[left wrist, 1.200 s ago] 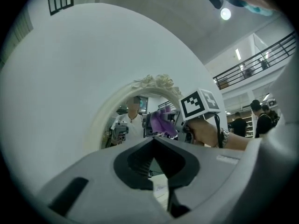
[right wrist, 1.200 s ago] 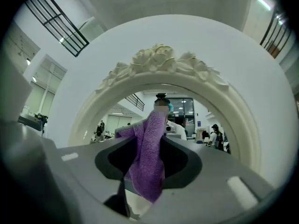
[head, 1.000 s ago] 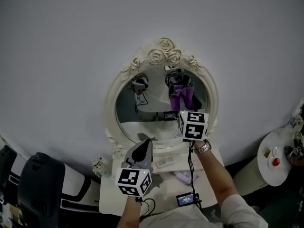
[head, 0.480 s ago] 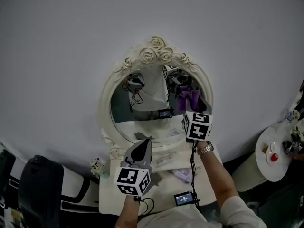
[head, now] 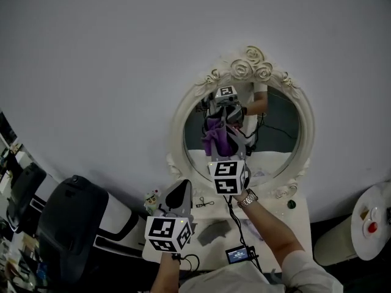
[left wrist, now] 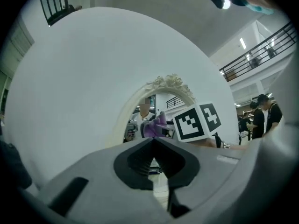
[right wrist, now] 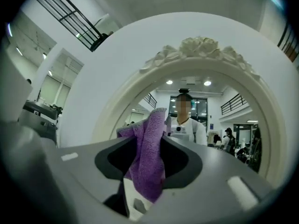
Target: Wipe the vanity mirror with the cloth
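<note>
Right claw (right wrist: 161,134) slid left across mirror (head: 278,124), clamping cloth (right wrist: 147,162); left claw (left wrist: 153,141) clenched, empty.

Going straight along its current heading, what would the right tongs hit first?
Most likely the glass of the vanity mirror. The right tongs, shut on the purple cloth, point squarely into its frame, so the cloth's tip would touch first. How big the gap is, I cannot tell.

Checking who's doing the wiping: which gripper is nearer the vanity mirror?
Right. The right gripper holds the purple cloth up at the vanity mirror; the left gripper sits lower, below it, jaws shut.
</note>
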A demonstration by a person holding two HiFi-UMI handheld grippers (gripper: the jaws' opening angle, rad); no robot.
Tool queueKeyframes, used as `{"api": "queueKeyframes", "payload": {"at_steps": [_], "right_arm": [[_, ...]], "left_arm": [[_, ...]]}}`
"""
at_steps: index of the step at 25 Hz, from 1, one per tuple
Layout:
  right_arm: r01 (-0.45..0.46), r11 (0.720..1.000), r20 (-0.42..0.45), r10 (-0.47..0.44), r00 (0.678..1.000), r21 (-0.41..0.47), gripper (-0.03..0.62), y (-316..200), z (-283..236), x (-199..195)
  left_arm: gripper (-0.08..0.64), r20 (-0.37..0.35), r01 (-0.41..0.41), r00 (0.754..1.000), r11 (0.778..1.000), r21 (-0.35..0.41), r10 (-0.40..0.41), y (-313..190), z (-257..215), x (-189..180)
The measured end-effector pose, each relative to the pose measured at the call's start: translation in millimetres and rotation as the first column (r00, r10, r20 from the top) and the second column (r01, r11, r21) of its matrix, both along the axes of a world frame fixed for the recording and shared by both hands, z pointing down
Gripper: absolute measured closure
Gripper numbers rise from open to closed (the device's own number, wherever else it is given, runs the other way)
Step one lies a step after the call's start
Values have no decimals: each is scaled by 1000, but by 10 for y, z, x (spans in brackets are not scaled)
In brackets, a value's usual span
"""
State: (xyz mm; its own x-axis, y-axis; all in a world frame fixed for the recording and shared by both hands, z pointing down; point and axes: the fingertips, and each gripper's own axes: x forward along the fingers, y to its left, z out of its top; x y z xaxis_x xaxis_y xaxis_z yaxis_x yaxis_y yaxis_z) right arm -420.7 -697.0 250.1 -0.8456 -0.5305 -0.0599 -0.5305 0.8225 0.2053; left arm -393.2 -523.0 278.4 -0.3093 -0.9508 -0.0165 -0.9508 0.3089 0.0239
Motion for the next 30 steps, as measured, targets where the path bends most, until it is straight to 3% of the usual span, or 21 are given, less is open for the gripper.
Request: {"api": "queueKeyframes", "payload": {"at_steps": [4,7,14,22,30], "right_arm": [[99,994,-24,-100,995,-54,422,339,205,-486],[122,989,-58,-127,990,-81,424,481,368,-746],[119,990,-60,-124,990,-80,427,419,486,-861],[49,997,-57,-53,997,-55,425,-76,485,-234],[-138,990,-67,135,989,-34,420,-767,513,712]], "left_arm": [[558,-6,117,993,993,-4,-117,389,45,-235],[558,-12,171,985,985,-13,-171,571,91,-341],[558,-12,187,982,981,-49,-188,516,185,-388],[558,-11,-50,999,997,-50,50,-293,219,36],[558,-30,-273,962,962,-25,273,-937,247,603]]}}
